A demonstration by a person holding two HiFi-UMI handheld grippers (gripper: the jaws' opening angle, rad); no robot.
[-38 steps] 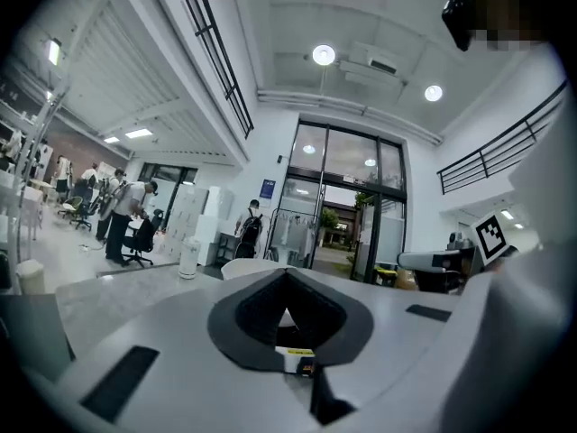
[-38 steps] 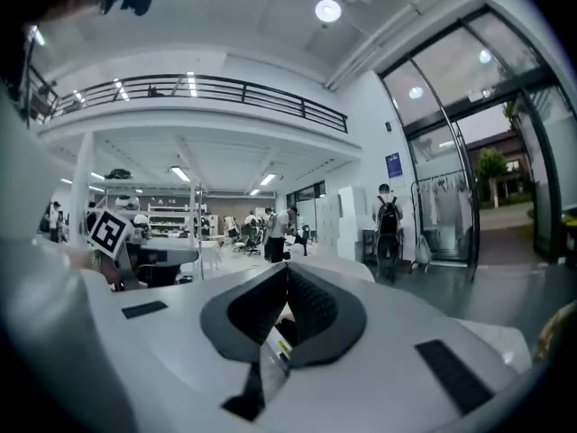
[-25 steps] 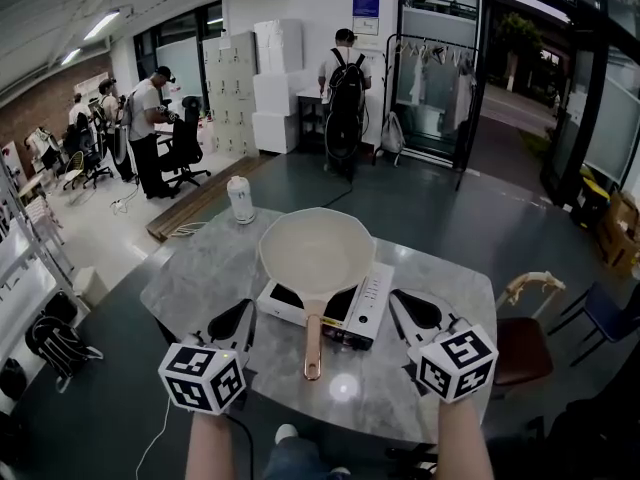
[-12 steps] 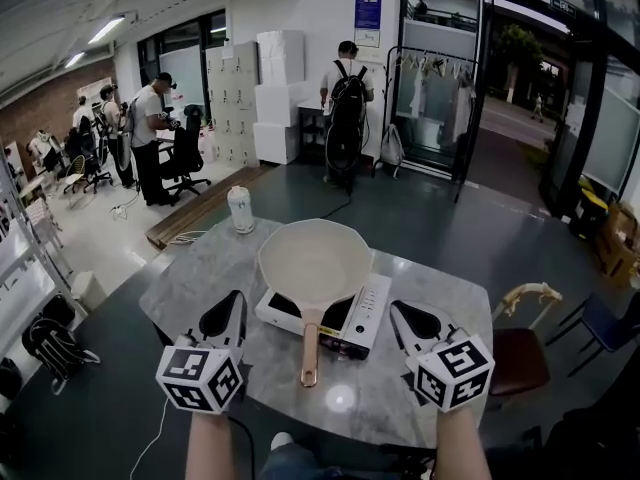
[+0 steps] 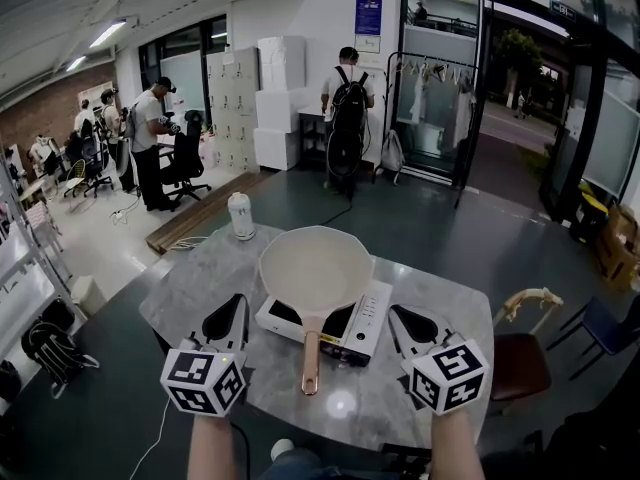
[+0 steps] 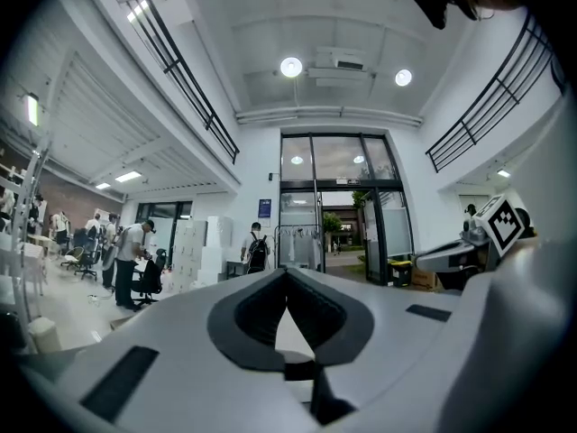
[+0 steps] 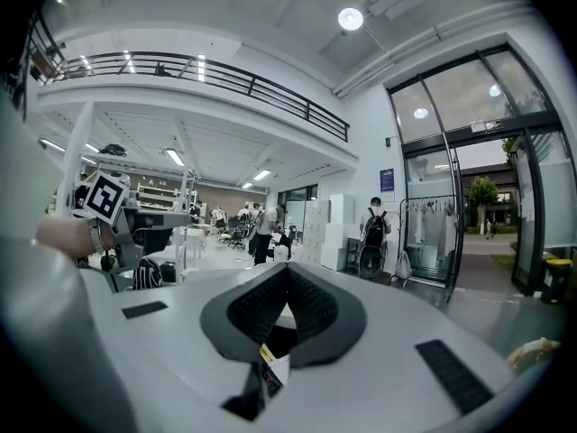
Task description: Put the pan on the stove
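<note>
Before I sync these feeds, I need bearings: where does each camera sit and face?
Head view: on the person's head, facing down at pan on stove; forearms, left tool, right tool show.
Left gripper view: on left tool, facing up toward glass entrance; shut jaws, right tool's cube show.
Right gripper view: on right tool, facing up at balcony; shut jaws show.
All share backpack wearer.
</note>
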